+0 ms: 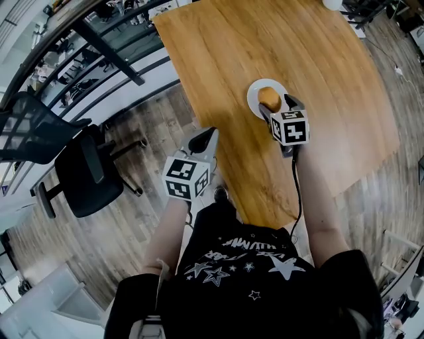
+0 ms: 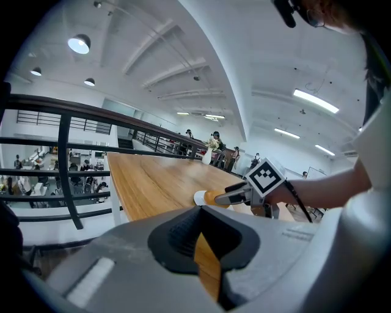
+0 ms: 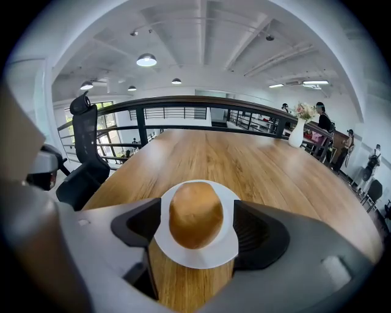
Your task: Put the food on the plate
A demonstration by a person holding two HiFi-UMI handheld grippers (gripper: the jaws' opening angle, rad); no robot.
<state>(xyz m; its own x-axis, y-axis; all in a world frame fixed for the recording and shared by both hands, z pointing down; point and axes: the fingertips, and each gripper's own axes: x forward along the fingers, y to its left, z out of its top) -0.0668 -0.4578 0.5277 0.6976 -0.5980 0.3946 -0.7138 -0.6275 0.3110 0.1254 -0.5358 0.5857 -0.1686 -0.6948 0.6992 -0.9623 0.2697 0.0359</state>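
Right gripper view: bun [image 3: 195, 214] sits on the white plate [image 3: 201, 260] on the desk [image 3: 244, 159], right gripper [image 1: 278, 106] jaws open either side, not touching. Left gripper [image 1: 207, 136] jaws closed, empty, near left. Looks done, just pull away.

- Plate [image 1: 254, 91]: its near rim is lying under the right gripper [image 1: 277, 103] in the head view. In the left gripper view only a white sliver is showing beside the food [image 2: 214, 197].
- Table [image 1: 278, 40]: its far end is running off the head view's top edge.
- White object [image 1: 333, 3]: the same edge is cutting it to a fragment, so its kind cannot be told.
- People [image 2: 214, 147]: they are standing beyond the table, too small to make out.
- Torso [image 1: 252, 278]: it is running off the head view's bottom edge.
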